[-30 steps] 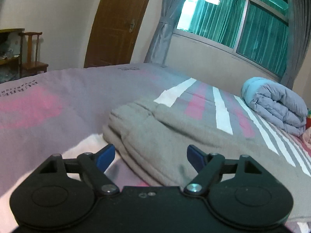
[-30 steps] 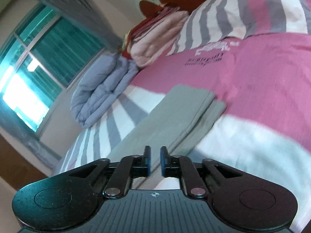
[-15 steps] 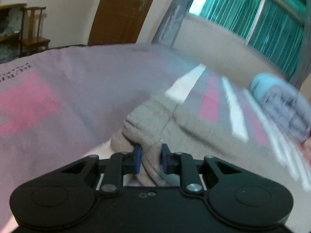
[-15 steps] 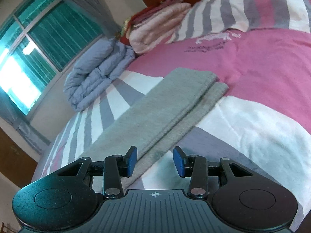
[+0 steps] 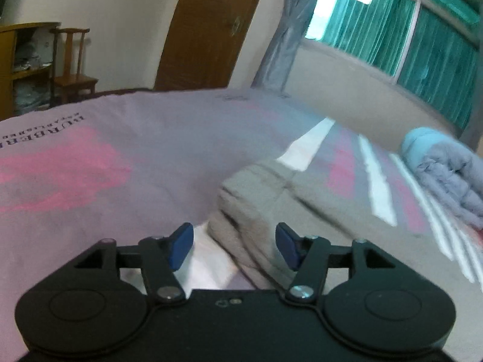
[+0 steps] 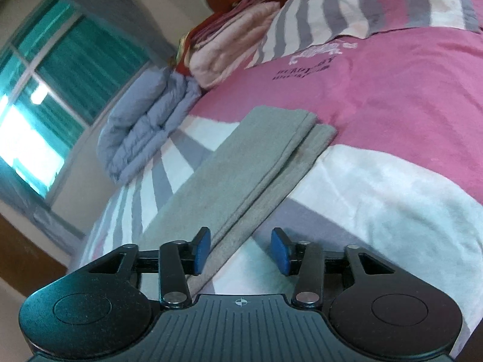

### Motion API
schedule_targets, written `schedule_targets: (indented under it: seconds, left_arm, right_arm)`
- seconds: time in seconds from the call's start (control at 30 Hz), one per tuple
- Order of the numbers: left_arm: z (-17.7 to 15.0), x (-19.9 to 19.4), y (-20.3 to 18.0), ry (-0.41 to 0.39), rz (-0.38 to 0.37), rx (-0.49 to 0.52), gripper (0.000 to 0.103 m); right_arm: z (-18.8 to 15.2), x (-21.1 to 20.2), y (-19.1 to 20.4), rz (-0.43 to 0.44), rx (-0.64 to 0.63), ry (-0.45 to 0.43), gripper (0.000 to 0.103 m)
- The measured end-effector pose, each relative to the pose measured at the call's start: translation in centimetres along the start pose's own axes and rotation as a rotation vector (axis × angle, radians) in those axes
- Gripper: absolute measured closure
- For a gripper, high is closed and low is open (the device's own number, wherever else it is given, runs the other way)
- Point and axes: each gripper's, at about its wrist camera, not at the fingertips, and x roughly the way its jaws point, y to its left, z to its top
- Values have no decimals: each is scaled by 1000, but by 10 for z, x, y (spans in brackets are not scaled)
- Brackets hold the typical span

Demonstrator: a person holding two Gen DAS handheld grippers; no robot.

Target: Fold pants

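1. Nearest in the left wrist view: left gripper (image 5: 235,246) spread wide, holding nothing, blue pads straddling the bunched waistband end of the grey pants (image 5: 256,211) just ahead.
2. Same story on the right wrist view: right gripper (image 6: 240,252) parted wide, empty, left pad just over the near edge of the pants (image 6: 238,169), right pad over bare bedsheet (image 6: 377,199).
3. Pants lying lengthwise in a long doubled strip, leg cuffs at the far end near the pink band.
4. Likely next: pinching both layers at the near end. Best done low and square, catching upper and lower leg together, then carrying evenly toward the cuffs.
5. Farther off: rolled blue-grey quilt (image 6: 145,126), stacked pink bedding (image 6: 232,39), green-curtained window (image 5: 407,27).
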Motion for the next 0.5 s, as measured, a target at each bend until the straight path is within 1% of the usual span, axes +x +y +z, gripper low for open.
schedule_targets:
  seconds: [0.03,0.1,0.2,0.3,0.33,0.37,0.43,0.5]
  left_arm:
    - [-3,-6,-8,-7,-18,29,39]
    - [-9,-12,-25,-16,-40,69,29]
    - [-25,-9,-34,15,-71,25,29]
    - [-47,3,-37,68,-41,31,28]
    - [-48,5,-35,75,-40,21,26]
    - [-46,6,-34,69,-41,9,24]
    - [-47,8,-30,75,-43,2,23]
    - [-48,9,-27,76,-49,-5,22]
  right_arm:
    - [2,-2,-3,16,11,-10,55]
    - [6,-4,-8,32,35,-34,55]
    - [16,1,-16,34,90,-51,55]
    - [28,5,-20,67,141,-74,55]
    - [32,8,-20,72,159,-74,55]
    - [37,12,-22,68,171,-71,55]
    - [44,24,-25,14,194,-47,55]
    - [50,37,-31,9,219,-21,55]
